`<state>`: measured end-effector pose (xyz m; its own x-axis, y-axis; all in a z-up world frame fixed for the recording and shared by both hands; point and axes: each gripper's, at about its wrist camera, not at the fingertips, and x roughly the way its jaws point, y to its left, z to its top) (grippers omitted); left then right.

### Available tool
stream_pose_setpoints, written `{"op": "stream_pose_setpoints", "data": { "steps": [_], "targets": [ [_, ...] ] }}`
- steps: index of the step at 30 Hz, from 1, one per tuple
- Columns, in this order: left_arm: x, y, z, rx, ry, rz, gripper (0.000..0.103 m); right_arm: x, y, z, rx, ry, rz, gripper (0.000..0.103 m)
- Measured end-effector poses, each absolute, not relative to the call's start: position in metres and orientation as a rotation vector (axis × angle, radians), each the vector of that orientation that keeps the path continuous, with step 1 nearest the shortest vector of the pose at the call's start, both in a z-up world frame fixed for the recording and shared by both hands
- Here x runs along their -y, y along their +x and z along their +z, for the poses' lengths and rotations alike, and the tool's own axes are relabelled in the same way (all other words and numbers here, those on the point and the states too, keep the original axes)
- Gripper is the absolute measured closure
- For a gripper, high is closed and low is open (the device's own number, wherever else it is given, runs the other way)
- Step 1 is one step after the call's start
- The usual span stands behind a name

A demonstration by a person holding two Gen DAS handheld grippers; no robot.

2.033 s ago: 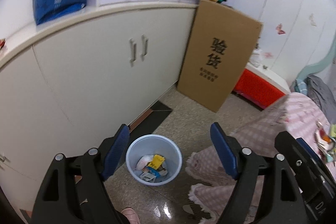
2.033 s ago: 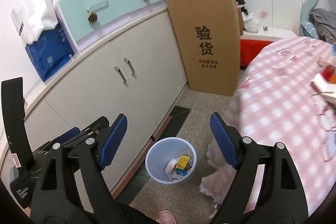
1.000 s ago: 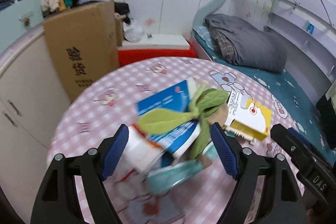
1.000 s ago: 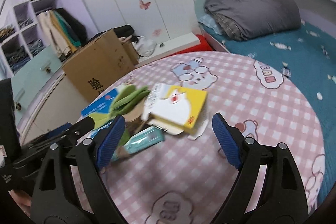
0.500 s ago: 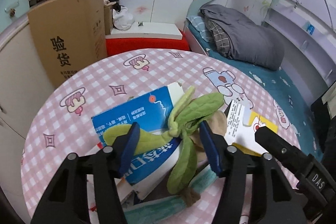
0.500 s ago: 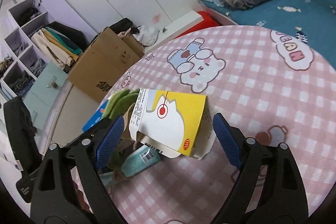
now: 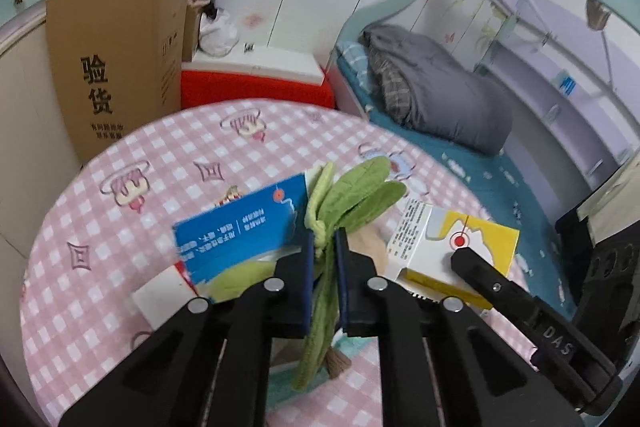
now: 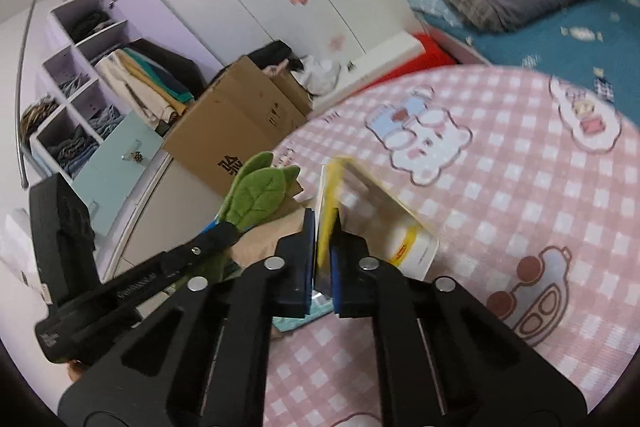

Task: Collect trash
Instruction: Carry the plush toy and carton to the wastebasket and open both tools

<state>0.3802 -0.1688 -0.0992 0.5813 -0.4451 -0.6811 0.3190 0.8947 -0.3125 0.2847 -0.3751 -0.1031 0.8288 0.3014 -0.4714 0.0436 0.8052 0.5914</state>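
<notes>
The left gripper (image 7: 323,241) has just closed its jaws on the knotted stems of a green fabric leaf bundle (image 7: 352,193), which they pinch tight (the leaves fan out above the blue pads and longer strips hang down below them). The bundle lies over a blue booklet (image 7: 240,227) on the round table (image 7: 120,227) with its pink checked cloth. The right gripper (image 8: 324,227) has likewise just closed its jaws, and they now clamp the edge of a yellow and white carton (image 8: 384,215), tilted up from the cloth just beside the leaves. From the left wrist view the carton (image 7: 452,243) sits right of the bundle, with the right gripper's fingers (image 7: 476,267) reaching onto it. A cardboard box (image 7: 116,67) stands beyond the table, and a bed (image 7: 440,99) lies to the right.
</notes>
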Motion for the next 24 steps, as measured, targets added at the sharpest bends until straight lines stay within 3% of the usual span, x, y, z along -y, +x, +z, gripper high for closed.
{"op": "stream_pose_setpoints", "data": {
  "steps": [12,24],
  "targets": [
    [0.108,0.323,-0.043,-0.694,-0.217,-0.424,0.094,0.315,0.25,-0.044,-0.508,0.524,0.218,0.098],
    [-0.027,0.263,-0.021,-0.606,-0.294,-0.232,0.094,0.163,0.247,-0.019,-0.552,0.4,0.437,0.098]
  ]
}}
